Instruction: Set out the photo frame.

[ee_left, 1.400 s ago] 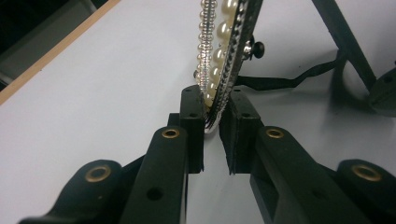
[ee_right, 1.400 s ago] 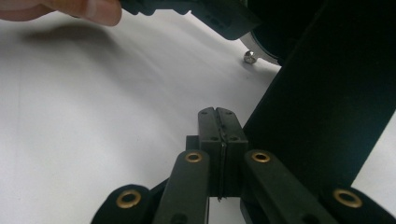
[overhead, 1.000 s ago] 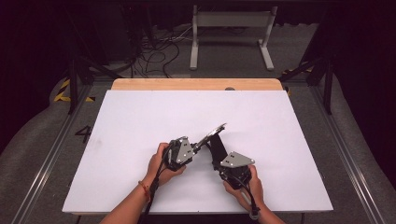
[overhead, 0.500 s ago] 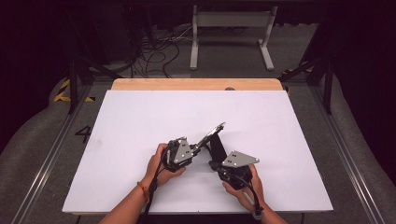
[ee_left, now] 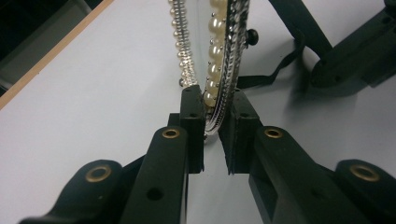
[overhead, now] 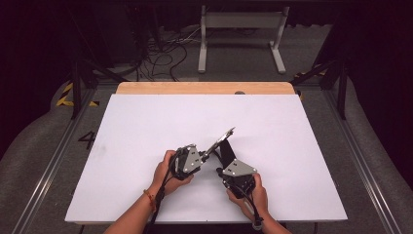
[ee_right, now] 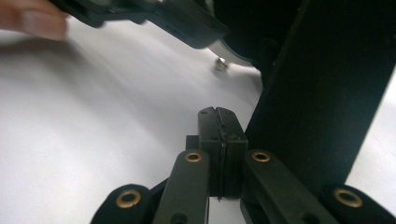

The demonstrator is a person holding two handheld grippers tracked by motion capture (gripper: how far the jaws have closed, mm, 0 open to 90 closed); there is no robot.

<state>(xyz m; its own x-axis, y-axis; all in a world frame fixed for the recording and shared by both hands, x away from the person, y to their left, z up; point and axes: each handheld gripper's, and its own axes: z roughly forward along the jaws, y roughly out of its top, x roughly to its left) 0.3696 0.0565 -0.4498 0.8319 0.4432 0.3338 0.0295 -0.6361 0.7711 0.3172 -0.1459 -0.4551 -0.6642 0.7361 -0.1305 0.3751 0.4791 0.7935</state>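
Left claw (ee_left: 215, 128) clamps pearl-rimmed frame (ee_left: 224, 56) on edge, long axis pointing away; right claw (ee_right: 219, 135) closed, empty.

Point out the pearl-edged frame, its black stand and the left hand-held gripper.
Pearl-edged frame (ee_left: 223, 60): left gripper view, on its silver beaded rim.
Black stand (ee_right: 322, 102): right gripper view, on its broad flat face.
Left hand-held gripper (ee_left: 212, 109): left gripper view, midway between its fingertips.

Count: 2 grippers, left (overhead: 207, 155) and right (overhead: 225, 157), 1 per hand; 2 hands, left (overhead: 165, 170) and right (overhead: 253, 192). 1 pearl-edged frame (ee_left: 223, 60) w/ 1 black stand (overhead: 226, 148), 1 white table (overhead: 146, 126). Behind table: 1 white rack (overhead: 241, 22), 1 cable bundle (overhead: 163, 53) on floor.
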